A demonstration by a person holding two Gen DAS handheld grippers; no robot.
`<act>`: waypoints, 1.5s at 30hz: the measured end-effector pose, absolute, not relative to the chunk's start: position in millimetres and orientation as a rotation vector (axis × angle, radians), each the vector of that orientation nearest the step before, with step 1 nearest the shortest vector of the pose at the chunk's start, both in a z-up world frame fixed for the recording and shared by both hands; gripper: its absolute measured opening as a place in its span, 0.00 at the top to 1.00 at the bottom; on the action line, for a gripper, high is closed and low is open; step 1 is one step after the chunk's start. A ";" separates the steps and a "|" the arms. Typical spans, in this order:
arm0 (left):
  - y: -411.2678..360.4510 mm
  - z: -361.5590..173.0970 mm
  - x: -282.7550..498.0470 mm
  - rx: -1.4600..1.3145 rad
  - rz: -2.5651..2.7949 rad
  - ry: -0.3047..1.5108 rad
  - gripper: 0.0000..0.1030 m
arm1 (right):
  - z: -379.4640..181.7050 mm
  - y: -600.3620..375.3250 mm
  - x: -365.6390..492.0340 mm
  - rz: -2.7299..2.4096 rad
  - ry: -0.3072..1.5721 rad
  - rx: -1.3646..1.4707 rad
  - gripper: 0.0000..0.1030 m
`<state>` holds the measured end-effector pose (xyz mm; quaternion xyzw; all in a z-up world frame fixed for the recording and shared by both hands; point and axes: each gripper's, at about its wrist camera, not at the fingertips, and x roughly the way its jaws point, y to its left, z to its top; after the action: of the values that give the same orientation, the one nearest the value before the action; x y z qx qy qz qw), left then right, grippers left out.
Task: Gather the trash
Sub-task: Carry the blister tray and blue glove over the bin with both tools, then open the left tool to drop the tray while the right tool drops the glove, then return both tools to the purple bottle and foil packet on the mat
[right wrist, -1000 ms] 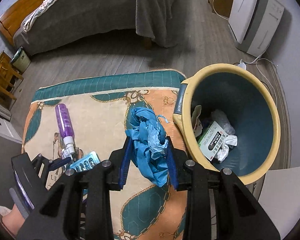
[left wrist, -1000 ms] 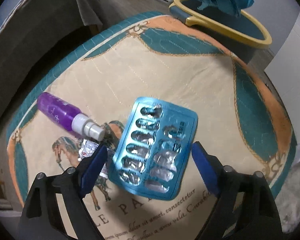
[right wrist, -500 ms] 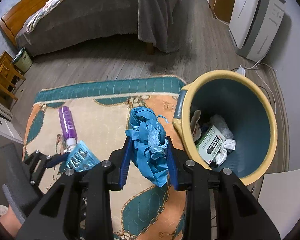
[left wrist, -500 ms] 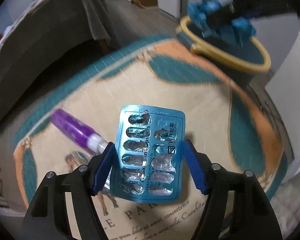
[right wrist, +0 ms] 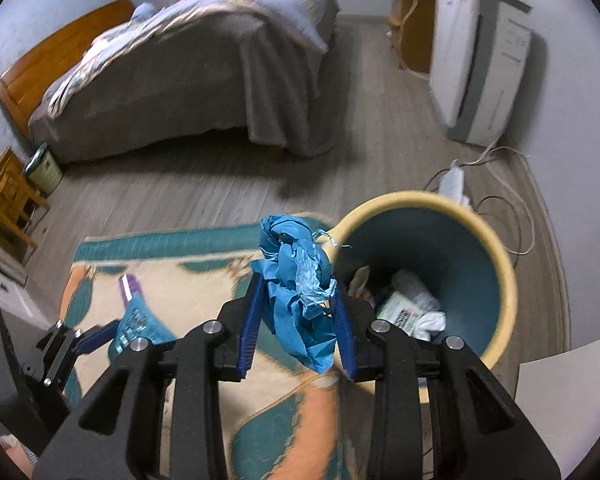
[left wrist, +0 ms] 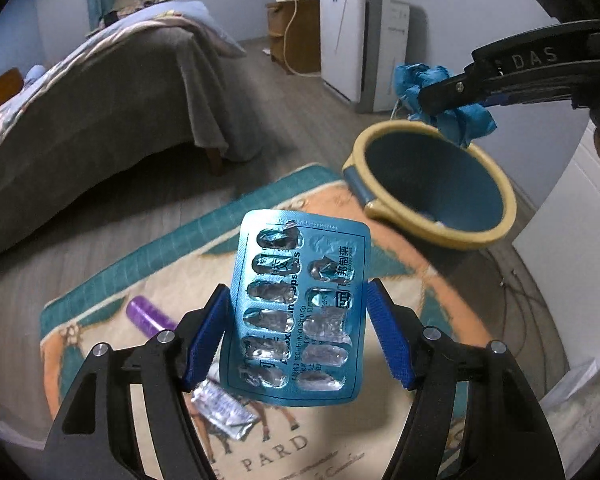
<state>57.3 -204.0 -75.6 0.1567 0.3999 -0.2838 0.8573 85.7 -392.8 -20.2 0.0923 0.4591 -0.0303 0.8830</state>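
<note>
My left gripper is shut on an empty blue blister pack, pads pressing its two long edges, and holds it above the rug. A purple spray bottle and a silver wrapper lie on the rug below it. My right gripper is shut on a crumpled blue wad just left of the yellow-rimmed bin, which holds a box and white tissues. The left wrist view shows that wad hanging over the bin's far rim. The right wrist view also shows the left gripper with the pack.
A bed with a grey cover stands beyond the rug. A white appliance stands against the far wall, with a power strip and cables behind the bin. A wooden stool is at the left, a white panel at the right.
The left gripper closed on the blister pack and lifted it off the rug. The right gripper rose with the blue wad and now hangs nearer the bin.
</note>
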 end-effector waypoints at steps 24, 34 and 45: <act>-309.7 -80.3 65.7 0.277 -0.734 0.861 0.32 | -80.9 -540.0 73.0 -0.277 1.032 0.447 0.68; -369.5 -97.3 90.9 0.339 -0.780 0.870 0.31 | -83.6 -556.0 69.7 -0.282 0.996 0.505 0.66; -364.2 -91.6 100.6 0.350 -0.756 0.829 0.12 | -75.5 -556.7 67.9 -0.288 0.951 0.540 0.28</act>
<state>100.6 -364.2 -91.6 0.1650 0.3913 -0.3565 0.8322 67.9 -556.7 -75.5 0.2557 0.4504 -0.1362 0.8445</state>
